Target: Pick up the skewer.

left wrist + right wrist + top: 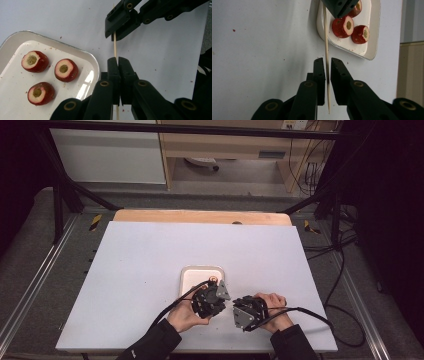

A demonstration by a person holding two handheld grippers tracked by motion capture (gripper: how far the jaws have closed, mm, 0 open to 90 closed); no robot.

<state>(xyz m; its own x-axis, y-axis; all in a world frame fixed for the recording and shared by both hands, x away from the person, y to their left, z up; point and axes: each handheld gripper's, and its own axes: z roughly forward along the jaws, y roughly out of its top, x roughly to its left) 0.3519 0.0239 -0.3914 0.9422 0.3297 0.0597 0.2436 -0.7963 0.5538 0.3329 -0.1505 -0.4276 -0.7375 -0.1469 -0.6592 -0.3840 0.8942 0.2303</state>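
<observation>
Three cored red fruits on white tray beside, both tongs clamped on one skewer

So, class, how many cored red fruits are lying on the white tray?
3, all on the tray: one fruit at the far left, one nearest the skewer, one closest to the camera. In the right gripper view, one is partly hidden behind the other gripper's fingers.

floor: grey carpet | table: white top | behind: wooden cabinet, black frame bars
</observation>
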